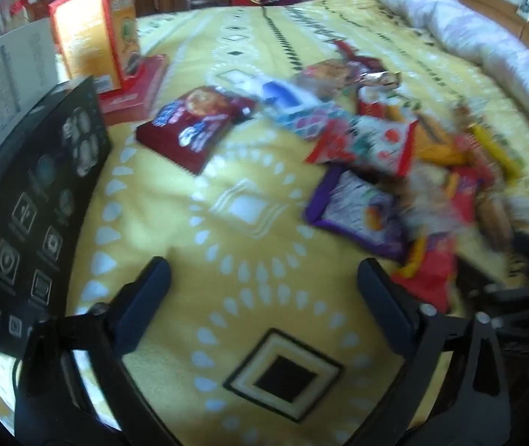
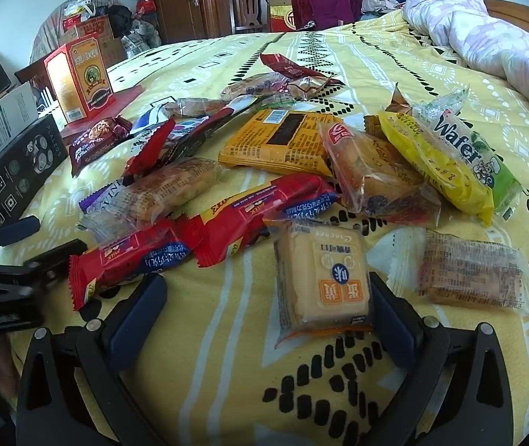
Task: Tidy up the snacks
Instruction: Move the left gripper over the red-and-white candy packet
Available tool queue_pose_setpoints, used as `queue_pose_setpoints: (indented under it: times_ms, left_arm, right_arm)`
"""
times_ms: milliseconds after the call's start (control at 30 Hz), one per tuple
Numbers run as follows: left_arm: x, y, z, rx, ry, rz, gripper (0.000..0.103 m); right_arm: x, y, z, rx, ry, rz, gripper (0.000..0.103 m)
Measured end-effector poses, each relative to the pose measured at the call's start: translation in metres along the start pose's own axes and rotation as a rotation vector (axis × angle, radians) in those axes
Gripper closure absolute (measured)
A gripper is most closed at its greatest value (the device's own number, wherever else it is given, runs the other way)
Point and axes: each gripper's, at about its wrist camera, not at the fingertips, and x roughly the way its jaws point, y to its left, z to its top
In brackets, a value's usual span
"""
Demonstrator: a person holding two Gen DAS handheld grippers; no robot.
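Our left gripper jaws wide over bare yellow blanket, our right gripper wide, cracker pack between, unpinched, orange box upright, contents hidden

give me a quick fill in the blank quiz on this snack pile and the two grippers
1. The right gripper is ____, its jaws apart above the bedspread.
2. The cracker pack lies right beside that gripper's ____ finger.
3. The orange box stands ____ on a flat red box.
4. The green pack reads ____.

Missing words: open; right; upright; Wafer
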Motion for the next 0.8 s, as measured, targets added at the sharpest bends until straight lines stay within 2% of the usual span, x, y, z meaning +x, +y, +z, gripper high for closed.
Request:
queue_pose_setpoints:
  times_ms: [33,67,167,233,300,333,400,467,533,567,633,800]
  left_arm:
    - [-0.002,0.001,0.01,-0.026,0.015,-0.066,0.022]
    - [-0.003,0.002,0.018,-0.058,0.023,-0.114,0.024]
    - [-0.001,-0.005,0.047,-0.158,0.035,-0.229,0.024]
    - [0.007,-0.016,0.07,-0.178,0.046,-0.278,0.024]
    - [0.013,-0.032,0.087,-0.141,0.022,-0.259,0.025]
    - [0.019,-0.043,0.095,-0.101,0.017,-0.222,0.024]
    - [0.041,-0.054,0.102,-0.047,0.075,-0.12,0.025]
    - [0.058,-0.046,0.096,-0.056,0.142,-0.074,0.03]
    - [0.063,-0.029,0.082,-0.098,0.175,-0.099,0.03]
    - [0.06,-0.021,0.073,-0.103,0.178,-0.083,0.031]
    - [0.049,-0.011,0.057,-0.08,0.172,-0.052,0.03]
    - [0.009,0.007,0.019,-0.083,0.144,-0.062,0.03]
  right_arm:
    - [0.0,0.0,0.0,0.0,-0.001,0.001,0.0]
    - [0.0,0.0,0.0,0.001,-0.002,0.002,0.0]
    - [-0.002,-0.003,-0.001,0.015,-0.009,0.018,0.0]
    - [-0.002,-0.003,-0.001,0.016,-0.009,0.019,0.0]
    - [-0.002,-0.003,0.0,0.017,-0.009,0.02,0.0]
    - [-0.004,-0.002,0.001,0.018,-0.009,0.022,0.0]
    - [-0.01,0.002,0.003,0.02,-0.012,0.025,0.0]
    - [-0.013,0.003,0.004,0.019,-0.011,0.026,0.0]
    - [-0.012,0.007,0.006,0.02,-0.009,0.027,0.0]
    - [-0.011,0.005,0.007,0.022,-0.007,0.03,0.0]
    - [-0.009,0.01,0.01,0.02,-0.003,0.024,0.0]
    - [-0.009,0.013,0.008,0.028,-0.009,0.031,0.0]
